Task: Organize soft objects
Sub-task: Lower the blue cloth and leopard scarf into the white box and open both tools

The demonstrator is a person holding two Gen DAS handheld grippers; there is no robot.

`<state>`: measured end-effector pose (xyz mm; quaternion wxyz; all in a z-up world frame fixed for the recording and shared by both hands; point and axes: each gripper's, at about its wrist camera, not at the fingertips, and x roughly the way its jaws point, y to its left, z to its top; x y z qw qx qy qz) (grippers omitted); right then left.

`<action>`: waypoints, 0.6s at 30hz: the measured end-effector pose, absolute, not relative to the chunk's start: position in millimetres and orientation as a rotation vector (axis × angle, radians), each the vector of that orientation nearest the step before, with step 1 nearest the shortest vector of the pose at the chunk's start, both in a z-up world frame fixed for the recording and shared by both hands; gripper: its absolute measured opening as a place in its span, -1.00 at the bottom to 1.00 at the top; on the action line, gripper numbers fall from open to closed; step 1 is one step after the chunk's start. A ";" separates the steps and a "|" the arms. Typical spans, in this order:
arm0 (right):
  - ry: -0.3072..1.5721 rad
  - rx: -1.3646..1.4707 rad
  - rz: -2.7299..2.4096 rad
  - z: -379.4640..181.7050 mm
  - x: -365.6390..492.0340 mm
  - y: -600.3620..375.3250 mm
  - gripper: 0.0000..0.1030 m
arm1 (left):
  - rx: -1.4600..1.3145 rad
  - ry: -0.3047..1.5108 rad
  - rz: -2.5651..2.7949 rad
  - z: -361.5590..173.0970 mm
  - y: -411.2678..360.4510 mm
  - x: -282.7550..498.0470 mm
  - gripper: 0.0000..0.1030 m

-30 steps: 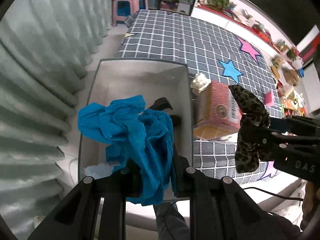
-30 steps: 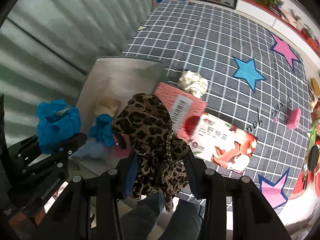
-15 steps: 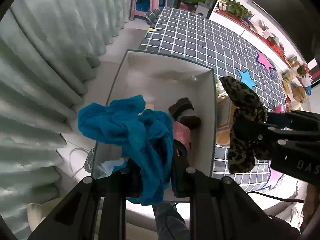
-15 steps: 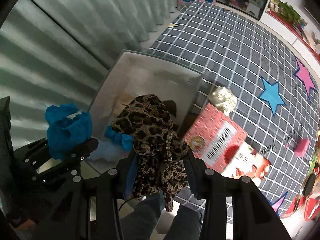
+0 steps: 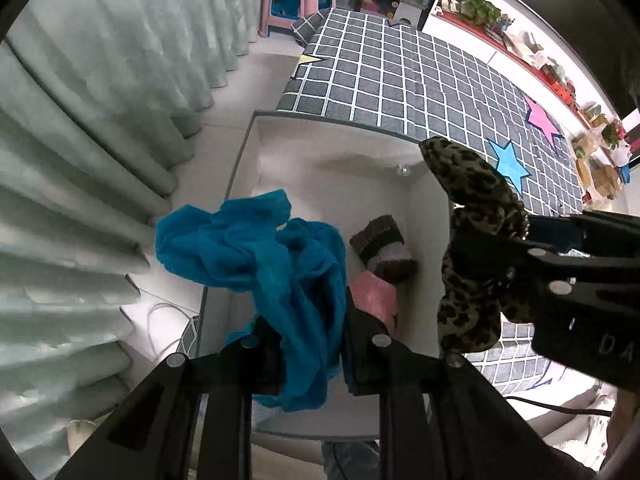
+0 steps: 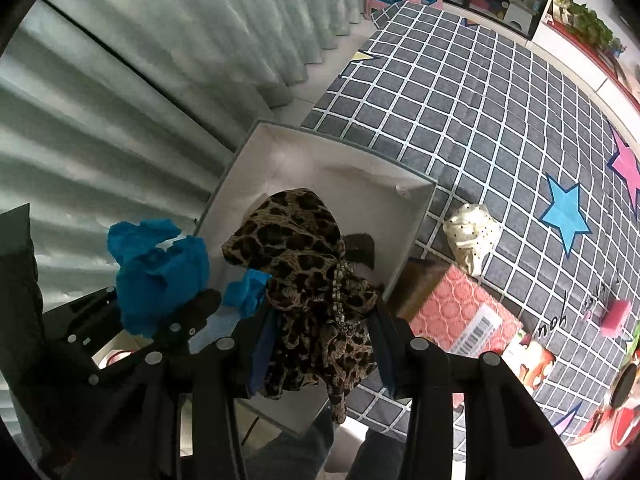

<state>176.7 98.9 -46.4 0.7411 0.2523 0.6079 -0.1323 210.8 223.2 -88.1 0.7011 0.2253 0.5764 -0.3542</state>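
Setting: a home living room. Evidence: pale green pleated curtains along frame left; grey grid-pattern play mat with coloured stars; pink plastic stool top centre; cluttered shelf with potted plants upper right.

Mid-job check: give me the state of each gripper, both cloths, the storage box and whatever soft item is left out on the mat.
left gripper: shut on the blue cloth, above the box.
right gripper: shut on the leopard-print cloth.
blue cloth: bunched, hanging from the fingers.
leopard-print cloth: bunched, held over the box.
white storage box: open-topped, a few rolled items inside.
cream polka-dot cloth: crumpled on the checkered mat, outside the box.
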 end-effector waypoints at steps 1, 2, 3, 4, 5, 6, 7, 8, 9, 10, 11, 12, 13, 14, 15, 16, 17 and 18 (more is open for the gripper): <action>1.334 0.556 -0.290 -47.3 178.2 97.6 -0.12 | 0.502 1.286 -0.788 -89.1 221.1 211.9 -0.57; 1.337 0.559 -0.290 -48.7 180.3 96.0 -0.12 | 0.502 1.288 -0.788 -90.3 219.8 212.9 -0.57; 1.340 0.560 -0.291 -49.9 182.4 94.9 -0.12 | 0.501 1.290 -0.788 -91.6 218.4 214.0 -0.57; 1.342 0.560 -0.291 -51.1 184.3 93.9 -0.12 | 0.502 1.292 -0.786 -92.9 216.7 215.3 -0.56; 1.346 0.559 -0.291 -52.9 186.9 92.7 -0.12 | 0.502 1.295 -0.785 -94.0 214.8 216.8 -0.56; 1.348 0.559 -0.290 -53.3 187.8 92.7 -0.12 | 0.501 1.297 -0.784 -95.2 213.7 217.8 -0.56; 1.352 0.561 -0.289 -55.3 190.4 91.6 -0.12 | 0.501 1.299 -0.781 -96.2 212.7 219.1 -0.56; 1.355 0.562 -0.288 -56.7 192.1 90.8 -0.12 | 0.502 1.302 -0.777 -97.9 211.3 221.1 -0.56; 1.358 0.564 -0.287 -58.2 194.6 89.7 -0.12 | 0.501 1.305 -0.775 -99.1 210.8 221.9 -0.56; 1.359 0.566 -0.285 -59.5 196.7 89.0 -0.12 | 0.501 1.308 -0.772 -100.3 209.6 223.4 -0.57; 1.361 0.567 -0.284 -60.4 198.5 88.3 -0.12 | 0.501 1.312 -0.767 -101.8 208.5 224.7 -0.56; 1.364 0.568 -0.281 -61.8 200.7 87.5 -0.12 | 0.501 1.313 -0.765 -102.6 207.5 225.5 -0.56; 1.366 0.567 -0.280 -63.0 202.6 86.9 -0.12 | 0.501 1.315 -0.763 -103.1 206.9 226.2 -0.56; 1.369 0.567 -0.279 -64.1 203.7 86.3 -0.12 | 0.504 1.315 -0.760 -104.2 205.8 226.6 -0.56; 1.373 0.568 -0.279 -66.2 205.8 85.1 -0.12 | 0.506 1.314 -0.759 -104.9 205.1 226.7 -0.56; 1.376 0.571 -0.278 -67.7 206.7 84.0 -0.12 | 0.506 1.316 -0.758 -106.1 204.4 226.7 -0.56; 1.382 0.573 -0.279 -69.9 207.6 83.0 -0.12 | 0.506 1.318 -0.757 -107.0 203.8 226.7 -0.56; 1.386 0.575 -0.280 -71.8 208.3 81.8 -0.12 | 0.506 1.323 -0.755 -108.4 202.9 226.7 -0.56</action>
